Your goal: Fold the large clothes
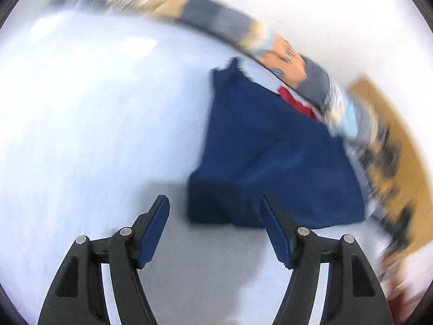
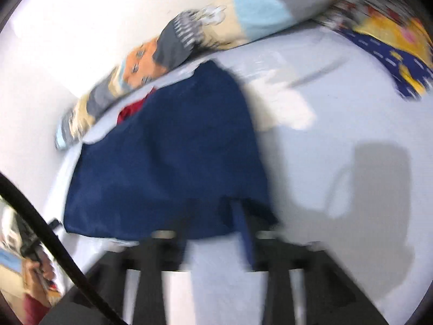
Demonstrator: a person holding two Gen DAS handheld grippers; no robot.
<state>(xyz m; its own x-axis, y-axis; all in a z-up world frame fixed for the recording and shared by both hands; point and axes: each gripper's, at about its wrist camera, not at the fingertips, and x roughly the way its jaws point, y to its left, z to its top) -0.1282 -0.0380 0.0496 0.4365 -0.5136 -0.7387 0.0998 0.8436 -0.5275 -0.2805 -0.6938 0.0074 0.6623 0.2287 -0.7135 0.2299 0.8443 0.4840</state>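
Note:
A folded navy blue garment (image 1: 268, 159) lies on the white sheet (image 1: 94, 122), right of centre in the left wrist view. My left gripper (image 1: 215, 203) is open and empty, just short of the garment's near left corner. In the right wrist view the same garment (image 2: 173, 151) fills the middle. My right gripper (image 2: 213, 211) is motion-blurred at the garment's near edge; its fingers look spread apart with nothing between them. A bit of red cloth (image 2: 130, 112) shows from behind the garment's far side.
A patterned patchwork quilt (image 2: 243, 19) runs along the far edge by the white wall. A white cloth (image 2: 286, 103) lies right of the garment. A black cable (image 2: 54, 243) crosses the lower left of the right wrist view.

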